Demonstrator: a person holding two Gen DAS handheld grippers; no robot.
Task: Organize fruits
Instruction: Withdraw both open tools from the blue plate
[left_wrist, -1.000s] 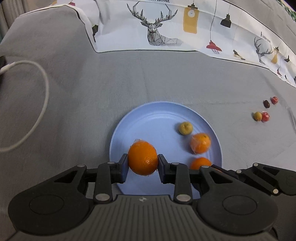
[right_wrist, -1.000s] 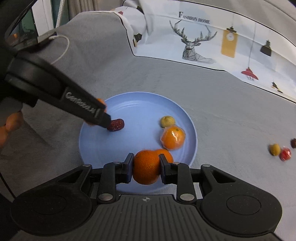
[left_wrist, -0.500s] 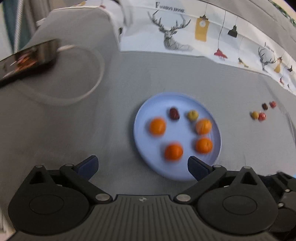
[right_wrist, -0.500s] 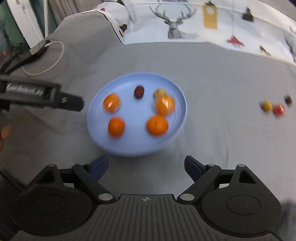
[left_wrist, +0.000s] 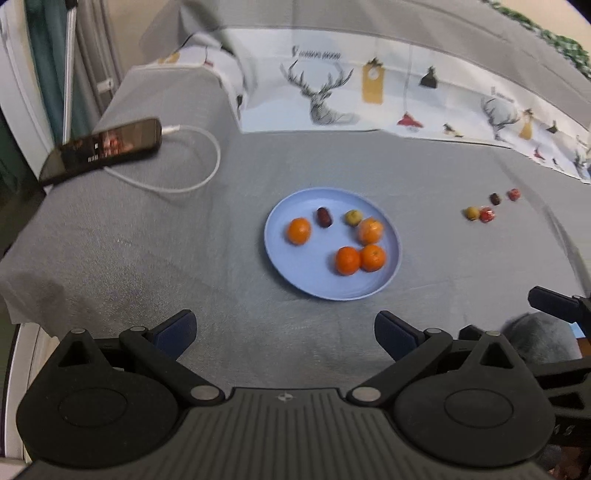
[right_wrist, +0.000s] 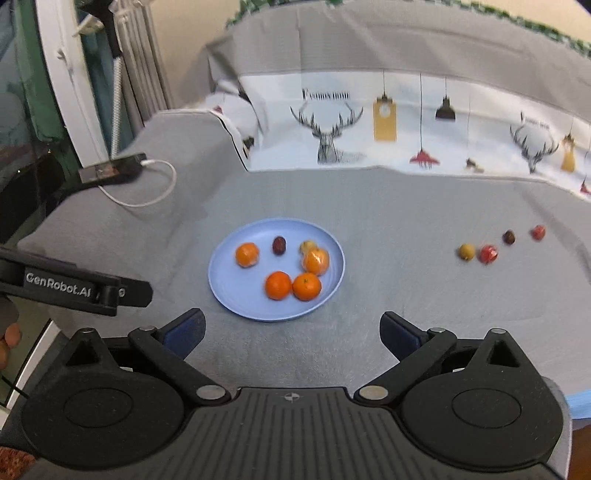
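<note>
Both grippers — left gripper (left_wrist: 284, 334) and right gripper (right_wrist: 291, 334) — have just been opening; jaws apart, empty. The blue plate (right_wrist: 229, 291) lies ahead. Four small fruits (right_wrist: 487, 254) wait ahead-right of the right gripper — probably next: descend squarely, pinch gently.

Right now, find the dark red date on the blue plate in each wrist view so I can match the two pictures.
Left wrist view: the dark red date lies at the plate's far side, centre of the picture, between the lone orange and the yellowish fruit.
Right wrist view: the dark red date lies at the plate's far side, just left of centre.
Shared landmark: the blue plate.
</note>
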